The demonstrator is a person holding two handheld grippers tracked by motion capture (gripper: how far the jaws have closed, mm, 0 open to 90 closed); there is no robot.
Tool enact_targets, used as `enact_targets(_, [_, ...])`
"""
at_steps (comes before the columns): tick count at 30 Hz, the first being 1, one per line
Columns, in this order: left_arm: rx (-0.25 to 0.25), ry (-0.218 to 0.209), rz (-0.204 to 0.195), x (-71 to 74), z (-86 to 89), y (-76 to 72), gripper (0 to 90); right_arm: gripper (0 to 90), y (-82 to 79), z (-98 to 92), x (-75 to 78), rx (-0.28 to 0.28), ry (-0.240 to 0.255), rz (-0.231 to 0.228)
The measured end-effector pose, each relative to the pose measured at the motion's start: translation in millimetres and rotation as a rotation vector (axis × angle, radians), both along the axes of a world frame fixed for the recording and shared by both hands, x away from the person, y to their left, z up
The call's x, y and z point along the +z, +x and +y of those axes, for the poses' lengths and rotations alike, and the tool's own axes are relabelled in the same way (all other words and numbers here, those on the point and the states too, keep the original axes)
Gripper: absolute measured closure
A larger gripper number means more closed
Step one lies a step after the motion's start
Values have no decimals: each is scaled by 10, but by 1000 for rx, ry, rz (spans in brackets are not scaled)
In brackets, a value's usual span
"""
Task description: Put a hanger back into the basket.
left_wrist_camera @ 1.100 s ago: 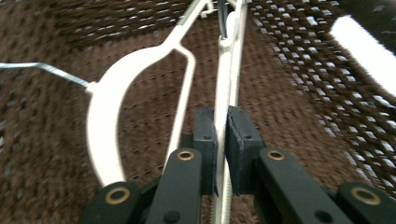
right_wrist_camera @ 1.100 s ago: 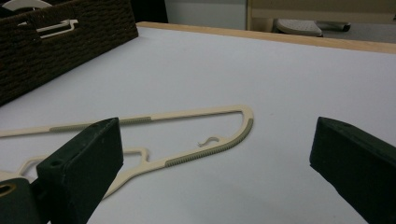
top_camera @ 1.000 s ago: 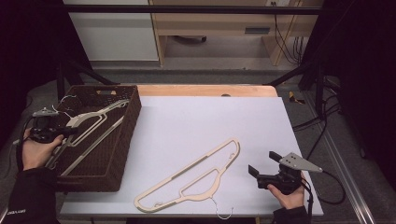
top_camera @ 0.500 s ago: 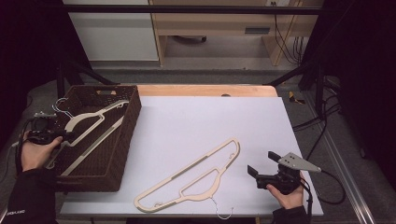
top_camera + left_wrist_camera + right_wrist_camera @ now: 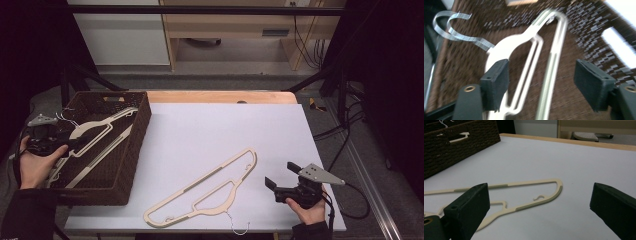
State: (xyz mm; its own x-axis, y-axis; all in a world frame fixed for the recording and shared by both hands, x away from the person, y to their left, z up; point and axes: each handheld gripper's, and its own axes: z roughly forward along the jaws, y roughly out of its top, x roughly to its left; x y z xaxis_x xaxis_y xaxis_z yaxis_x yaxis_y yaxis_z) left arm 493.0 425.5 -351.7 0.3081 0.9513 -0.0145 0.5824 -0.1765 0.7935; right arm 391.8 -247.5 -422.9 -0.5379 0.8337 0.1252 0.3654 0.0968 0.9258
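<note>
A dark wicker basket (image 5: 136,150) stands at the table's left end with a cream hanger (image 5: 100,123) lying in it. My left gripper (image 5: 65,141) hovers at the basket's left rim. Its jaws have just been opening and now stand open over that hanger (image 5: 506,47), whose metal hook (image 5: 456,30) curls at upper left; the pads do not touch it. A second cream hanger (image 5: 210,184) lies flat on the white table (image 5: 225,125) near the front. My right gripper (image 5: 281,175) rests open just right of it, with the hanger (image 5: 524,195) lying ahead of its jaws.
The basket wall (image 5: 454,147) rises at the far left of the right gripper view. A wooden strip (image 5: 220,96) edges the table's far side. Cables (image 5: 345,130) hang off the right side beside a black frame. A cabinet (image 5: 120,35) stands behind.
The left gripper's jaws have opened and let go of the hanger, which now lies in the basket. The left hand has drawn back to the left. The right hand has kept still.
</note>
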Motion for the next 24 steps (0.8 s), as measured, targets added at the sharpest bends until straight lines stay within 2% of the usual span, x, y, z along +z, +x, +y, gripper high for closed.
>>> enact_targets(3, [-47, -34, -65, 98, -108, -98, 234, 30, -5, 14, 12, 3, 0, -6])
enact_targets(7, [-107, -113, -158, 191, -271, -222, 229, 28, -4, 32, 16, 10, -2, -9])
enact_targets(11, [-157, -146, -226, 255, -481, -344, 187, 25, -4, 48, 22, 14, -3, -5])
enact_targets(12, [-157, -146, -226, 255, -481, -344, 168, 25, -4, 48, 22, 14, -3, -5])
enact_targets(15, [-215, -161, -259, 274, -721, -461, 127, 24, -13, 67, 35, 21, -8, -6])
enact_targets(17, [-228, -159, -266, 275, -781, -493, 108, 24, -13, 74, 38, 25, -7, -8])
enact_targets(18, [-262, -160, -276, 274, -894, -546, 102, 24, -16, 93, 45, 28, -4, -8])
enact_targets(20, [-299, -163, -277, 266, -998, -587, 84, 24, -16, 113, 46, 30, -6, -7])
enact_targets(21, [-299, -163, -277, 266, -998, -587, 84, 24, -16, 113, 46, 30, -6, -7])
enact_targets(23, [-329, -164, -276, 242, -1104, -613, 82, 25, -15, 135, 43, 33, -13, -2])
enact_targets(24, [-350, -170, -271, 202, -1214, -631, 77, 25, -15, 146, 42, 32, -12, -1])
